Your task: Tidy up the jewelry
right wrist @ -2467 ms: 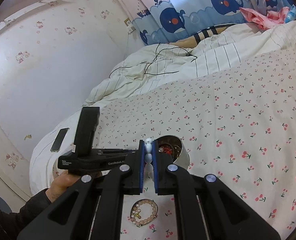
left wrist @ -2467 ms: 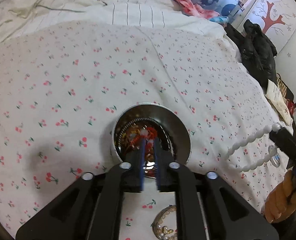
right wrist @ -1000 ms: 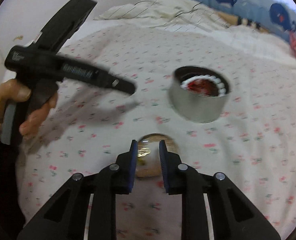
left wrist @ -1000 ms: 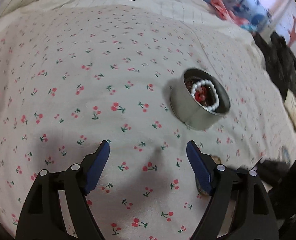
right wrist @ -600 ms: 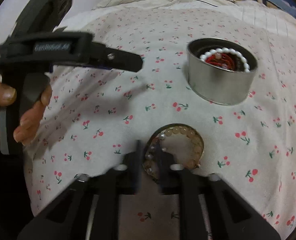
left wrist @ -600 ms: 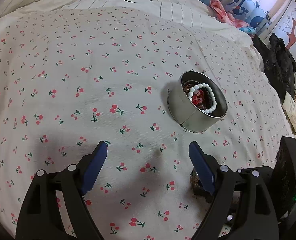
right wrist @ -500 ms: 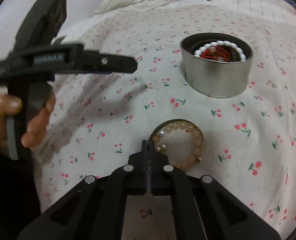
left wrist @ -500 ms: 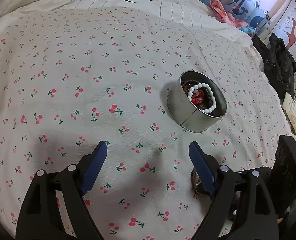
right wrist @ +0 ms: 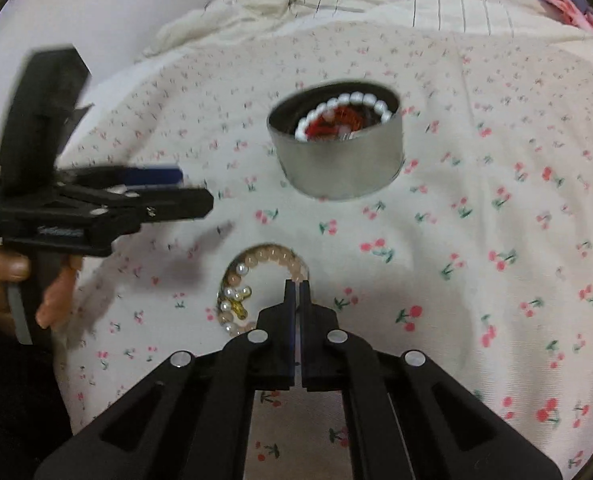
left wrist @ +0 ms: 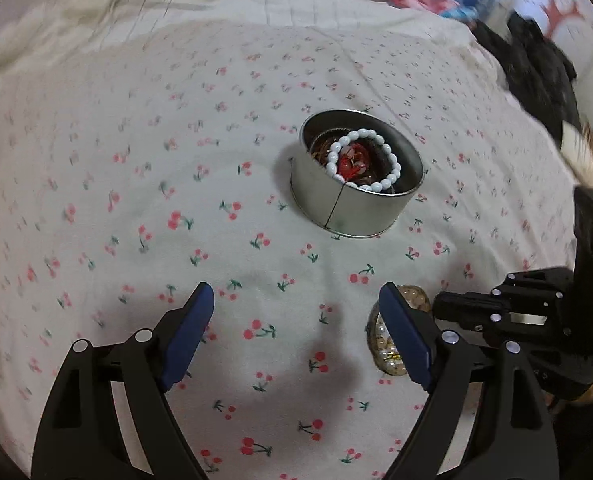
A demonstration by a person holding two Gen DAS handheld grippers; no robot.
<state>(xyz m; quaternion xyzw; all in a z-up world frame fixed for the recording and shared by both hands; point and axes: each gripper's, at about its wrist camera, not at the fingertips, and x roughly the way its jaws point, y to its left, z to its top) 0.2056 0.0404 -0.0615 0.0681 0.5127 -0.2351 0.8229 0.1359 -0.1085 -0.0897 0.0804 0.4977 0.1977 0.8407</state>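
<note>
right wrist view: your right gripper (right wrist: 296, 286) has just nipped, jaws nearly closed, on the peach bracelet (right wrist: 256, 284) lying on the sheet (right wrist: 476, 240) near the tin (right wrist: 338, 164), so next lift it clear and over the rim; left gripper (left wrist: 296, 332) wide, empty.

one tin (left wrist: 356, 208), two bracelets (right wrist: 264, 258) (left wrist: 362, 160), two grippers (left wrist: 296, 320) (right wrist: 297, 286).

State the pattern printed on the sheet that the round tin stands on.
Small red cherries with green stems on a white sheet, under the tin; sharpest in the left wrist view.
</note>
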